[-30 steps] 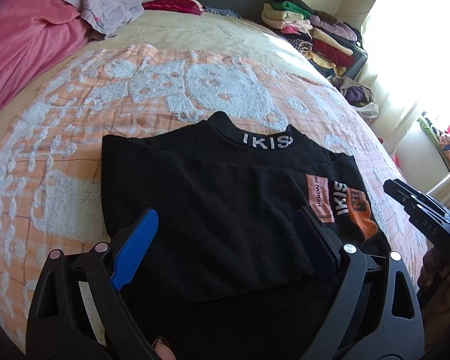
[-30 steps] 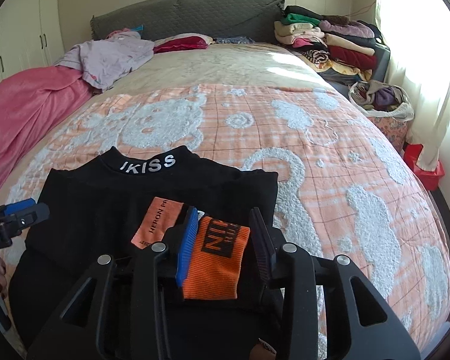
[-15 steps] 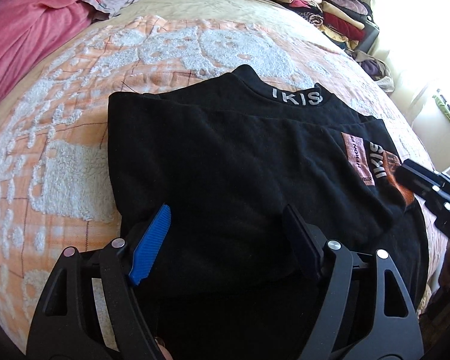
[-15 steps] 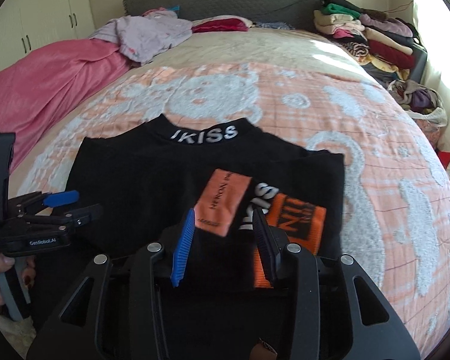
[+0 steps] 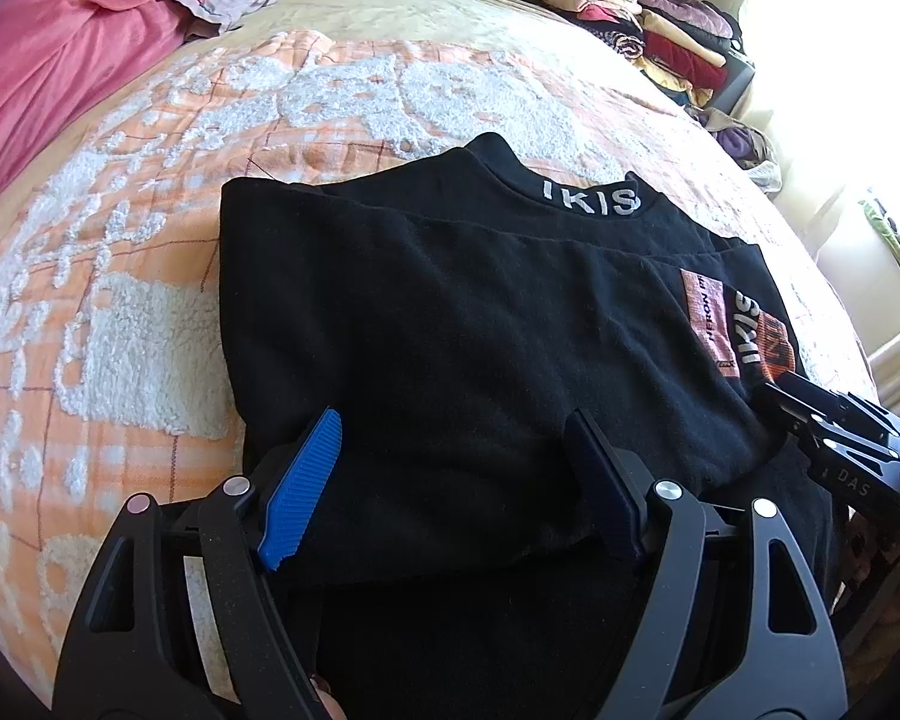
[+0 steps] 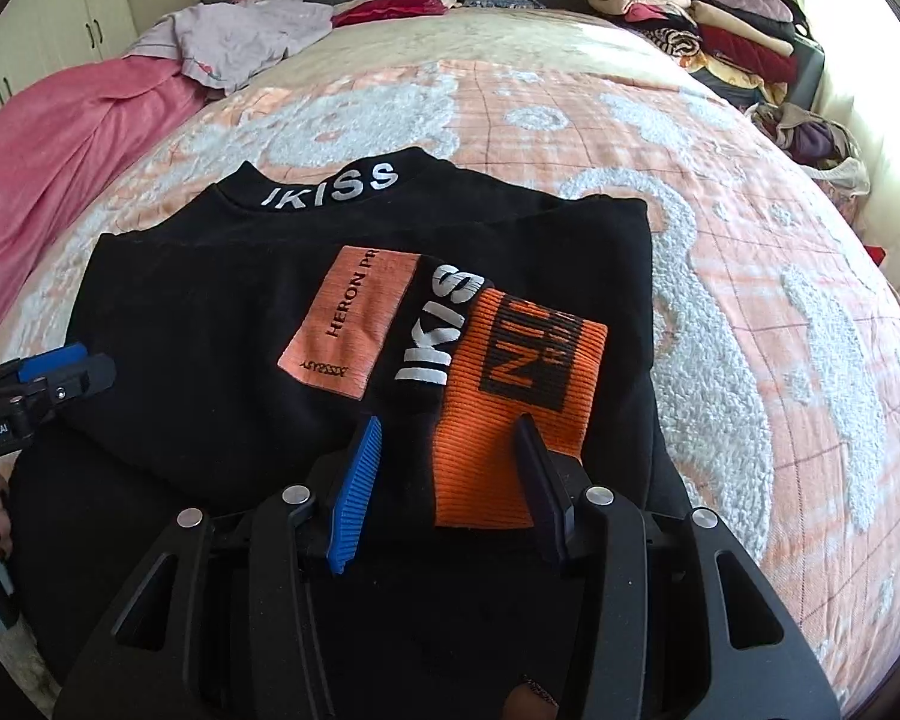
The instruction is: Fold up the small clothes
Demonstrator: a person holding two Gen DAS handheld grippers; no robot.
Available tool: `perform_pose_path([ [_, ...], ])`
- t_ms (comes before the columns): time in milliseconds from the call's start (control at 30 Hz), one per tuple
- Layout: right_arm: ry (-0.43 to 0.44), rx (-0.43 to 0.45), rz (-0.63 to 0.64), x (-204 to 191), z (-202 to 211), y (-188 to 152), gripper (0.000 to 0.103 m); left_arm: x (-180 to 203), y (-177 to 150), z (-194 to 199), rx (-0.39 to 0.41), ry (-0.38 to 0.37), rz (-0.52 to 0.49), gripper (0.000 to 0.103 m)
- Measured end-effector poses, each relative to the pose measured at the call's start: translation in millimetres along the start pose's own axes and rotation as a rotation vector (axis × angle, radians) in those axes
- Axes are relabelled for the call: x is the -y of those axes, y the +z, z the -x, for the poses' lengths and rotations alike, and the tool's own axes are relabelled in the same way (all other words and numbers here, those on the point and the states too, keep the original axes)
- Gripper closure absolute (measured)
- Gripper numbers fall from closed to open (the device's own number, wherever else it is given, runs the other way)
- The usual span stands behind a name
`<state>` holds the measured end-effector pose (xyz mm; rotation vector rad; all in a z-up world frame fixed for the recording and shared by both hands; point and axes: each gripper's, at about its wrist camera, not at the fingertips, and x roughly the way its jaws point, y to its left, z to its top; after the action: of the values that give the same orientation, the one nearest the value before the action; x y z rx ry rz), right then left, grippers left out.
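Note:
A black sweater (image 5: 450,312) with "IKISS" on its collar (image 6: 330,186) lies folded on the bed, sleeves laid across its body. My left gripper (image 5: 450,462) is open, its fingers straddling the near folded edge on the left side. My right gripper (image 6: 447,474) hovers low over the orange sleeve cuff (image 6: 510,396), next to a peach patch (image 6: 354,324). Its jaws are opening, with the cuff lying flat between them and the pads off it. Each gripper also shows in the other's view: the right gripper (image 5: 834,438), the left gripper (image 6: 60,372).
The orange and white fleece blanket (image 6: 750,312) covers the bed. A pink blanket (image 6: 60,138) and a lilac garment (image 6: 240,42) lie at the far left. Stacked folded clothes (image 6: 702,18) stand at the far right, above a bag of clothes (image 6: 810,132).
Both grippers have sunk closer to the sweater. The right jaws have widened and the orange cuff now lies flat on the sweater. The left jaws have narrowed a little.

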<state>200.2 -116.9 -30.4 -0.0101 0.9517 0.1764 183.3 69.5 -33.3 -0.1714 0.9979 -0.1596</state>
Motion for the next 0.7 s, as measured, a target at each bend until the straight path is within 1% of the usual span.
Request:
perform_pose_path([
  [100, 0.019, 0.021, -0.035, 4, 11, -3, 0.057, -1, -2, 2, 0.001, -0.002, 0.003, 0.033],
  [167, 0.034, 0.032, -0.060, 7, 18, -6, 0.055, -2, -3, 3, 0.002, -0.003, 0.006, 0.033],
  [300, 0.042, 0.051, -0.090, 12, 32, -10, 0.052, -2, -4, 6, 0.004, -0.005, 0.014, 0.033],
  [433, 0.059, 0.073, -0.111, 15, 45, -14, 0.044, -1, -5, 10, 0.005, -0.005, 0.017, 0.033],
  [567, 0.073, 0.088, -0.122, 15, 54, -15, 0.043, -2, -7, 17, 0.015, -0.009, 0.027, 0.033],
  [600, 0.076, 0.094, -0.125, 15, 57, -15, 0.041, -2, -7, 19, 0.019, -0.012, 0.031, 0.033],
  [667, 0.078, 0.104, -0.131, 16, 62, -17, 0.030, -2, -8, 25, 0.028, -0.015, 0.034, 0.032],
  [700, 0.081, 0.109, -0.134, 16, 65, -18, 0.030, -2, -9, 28, 0.034, -0.016, 0.035, 0.030],
])
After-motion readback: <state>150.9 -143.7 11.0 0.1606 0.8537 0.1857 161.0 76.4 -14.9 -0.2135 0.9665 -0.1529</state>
